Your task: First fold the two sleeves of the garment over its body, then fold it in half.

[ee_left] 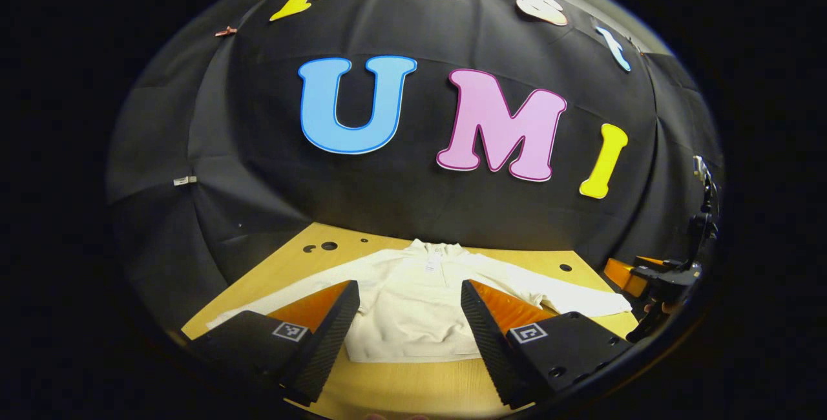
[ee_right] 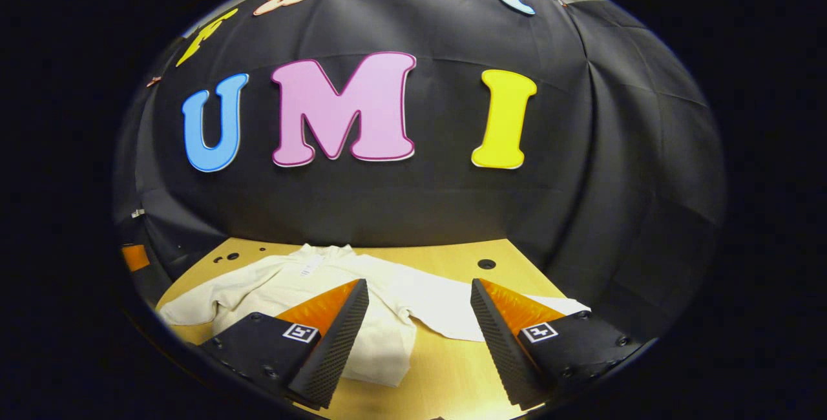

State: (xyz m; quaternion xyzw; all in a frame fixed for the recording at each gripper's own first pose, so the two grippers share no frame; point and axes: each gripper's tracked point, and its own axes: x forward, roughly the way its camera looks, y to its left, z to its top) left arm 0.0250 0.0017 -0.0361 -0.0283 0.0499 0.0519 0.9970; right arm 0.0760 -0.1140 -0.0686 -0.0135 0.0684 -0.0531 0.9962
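A white long-sleeved garment (ee_left: 413, 304) lies flat on the wooden table (ee_left: 413, 388), collar toward the back wall, both sleeves spread out to the sides. My left gripper (ee_left: 408, 342) hovers open above its lower hem, the body showing between the fingers. In the right gripper view the same garment (ee_right: 291, 287) lies to the left, and its right sleeve (ee_right: 446, 310) runs between the fingers of my right gripper (ee_right: 418, 346), which stands open above it. The other gripper (ee_left: 665, 278) shows at the right edge of the left gripper view.
The table (ee_right: 452, 375) has small round holes near its back corners (ee_left: 329, 245) (ee_right: 486, 264). Black cloth walls close in behind and on both sides. Bare wood lies in front of the garment's hem.
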